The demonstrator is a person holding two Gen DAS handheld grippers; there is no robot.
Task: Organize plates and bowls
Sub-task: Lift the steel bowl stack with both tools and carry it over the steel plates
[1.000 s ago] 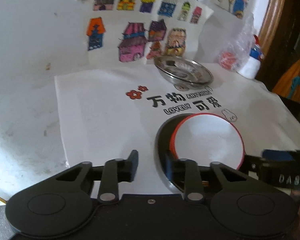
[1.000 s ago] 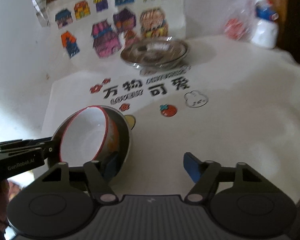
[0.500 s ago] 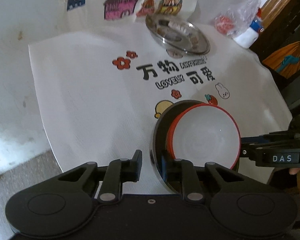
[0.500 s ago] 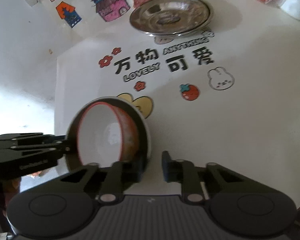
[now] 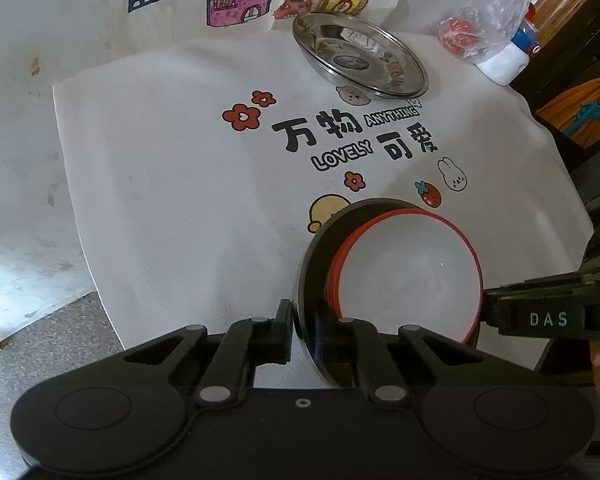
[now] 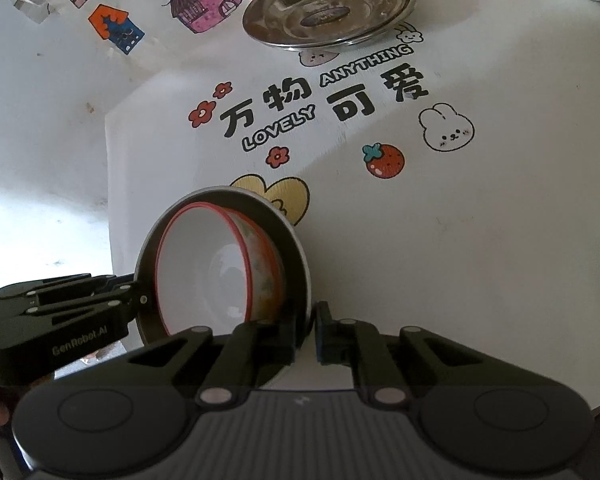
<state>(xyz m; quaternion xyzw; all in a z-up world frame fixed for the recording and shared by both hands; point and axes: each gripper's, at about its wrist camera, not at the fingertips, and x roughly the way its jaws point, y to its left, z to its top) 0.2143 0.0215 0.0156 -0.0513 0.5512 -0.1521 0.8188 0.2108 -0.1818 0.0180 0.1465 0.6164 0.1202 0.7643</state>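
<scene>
A white printed tablecloth (image 5: 172,184) is covering the table, cartoon flowers, a rabbit and "LOVELY ANYTHING" lettering lying across its middle. At its far edge a stainless steel plate (image 5: 360,58) is sitting alone, well apart from the other dishes, with a crumpled plastic bag (image 5: 488,20) off to its right.

Near the front edge a dark plate (image 6: 296,256) is carrying a red-rimmed white bowl (image 6: 204,276), which is lying off-centre and touching the plate's raised rim on the left gripper's side.

The left gripper (image 5: 304,332) and the right gripper (image 6: 312,332) are each pinching the plate's thin rim from opposite sides; both sets of jaws have just been closing, and they are now standing clamped on that rim with the bowl untouched inside.

The likely trouble is coming from the bowl: it is resting loose, so any tilt between the two hands would be sending it sliding or tipping over the low rim. The pinches are also catching only a narrow lip, so uneven lifting could be letting the plate pivot or slip free, and carrying it carelessly toward the steel plate could be knocking the two together.
</scene>
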